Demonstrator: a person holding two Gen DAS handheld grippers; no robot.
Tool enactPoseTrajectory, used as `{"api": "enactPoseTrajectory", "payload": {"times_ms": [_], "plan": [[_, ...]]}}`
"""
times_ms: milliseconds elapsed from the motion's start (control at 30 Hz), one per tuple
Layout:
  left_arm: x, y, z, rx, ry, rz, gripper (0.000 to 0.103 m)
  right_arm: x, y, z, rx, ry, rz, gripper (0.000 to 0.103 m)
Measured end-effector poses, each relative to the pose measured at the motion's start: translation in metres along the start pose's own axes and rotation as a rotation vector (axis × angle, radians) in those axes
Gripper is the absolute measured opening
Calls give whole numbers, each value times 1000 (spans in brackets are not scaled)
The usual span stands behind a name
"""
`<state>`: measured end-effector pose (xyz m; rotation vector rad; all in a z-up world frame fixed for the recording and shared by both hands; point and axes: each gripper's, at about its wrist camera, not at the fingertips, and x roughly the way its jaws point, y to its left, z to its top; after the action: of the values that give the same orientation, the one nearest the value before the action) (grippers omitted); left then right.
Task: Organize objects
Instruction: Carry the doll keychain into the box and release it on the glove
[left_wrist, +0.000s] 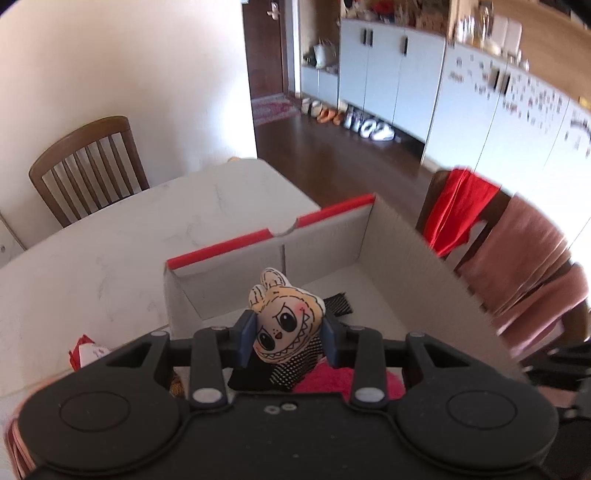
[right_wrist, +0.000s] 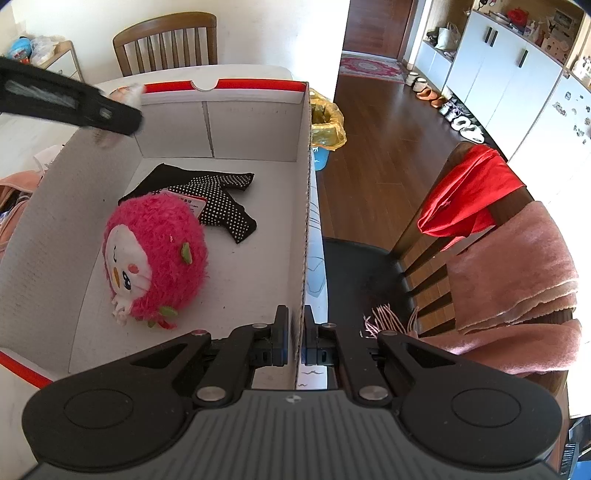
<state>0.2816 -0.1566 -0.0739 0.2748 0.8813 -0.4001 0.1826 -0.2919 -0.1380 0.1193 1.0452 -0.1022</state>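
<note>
Two grippers at a white cardboard box (right_wrist: 255, 122) with a red rim, on a white table (left_wrist: 110, 258). Left gripper (left_wrist: 288, 336) pinches a small cream plush face toy (left_wrist: 286, 321) between its blue pads, over the box's near end. Right gripper (right_wrist: 295, 343) is pressed together on the box's right wall, one finger inside, one outside. Inside the box: pink fuzzy plush (right_wrist: 159, 254) near left, black dotted gloves (right_wrist: 218, 195) just beyond it, touching. Chair with red cloth (right_wrist: 469, 192) on the right.
</note>
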Motion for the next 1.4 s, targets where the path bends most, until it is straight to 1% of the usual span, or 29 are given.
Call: {"api": "enactPoseTrajectory", "payload": {"times_ms": [133,367,467,600,700,800,867,900,933,1067,1200,1400], "plan": [[20,0,0,1,60,14,35,0,-1,-1,-4,4,6,5],[45,2,-6,-20,131,22,36,0,-2,-3,-11,8,15,5],[53,4,-8,-32,158,18,36,1,-3,-4,-17,11,17,5],[59,3,-12,-14,187,24,37,1,-3,-6,-19,14,22,5],[61,4,-13,-18,200,19,39,2,-3,-7,-19,18,25,5],[60,6,-14,-24,205,13,42,2,-3,-8,-20,18,25,5],[58,7,-15,-26,200,14,48,2,-3,-8,-19,19,26,5],[56,7,-15,-22,195,15,54,2,-3,-8,-18,19,26,5],[55,6,-15,-19,188,18,57,2,-3,-8,-19,19,25,5],[47,5,-14,-17,166,15,59,2,-3,-8,-18,20,24,5],[38,6,-9,-38,141,3,63,2,-3,-8,-17,20,23,5],[21,8,-6,-65,107,-17,63,2,-3,-8,-15,21,22,5]]}}
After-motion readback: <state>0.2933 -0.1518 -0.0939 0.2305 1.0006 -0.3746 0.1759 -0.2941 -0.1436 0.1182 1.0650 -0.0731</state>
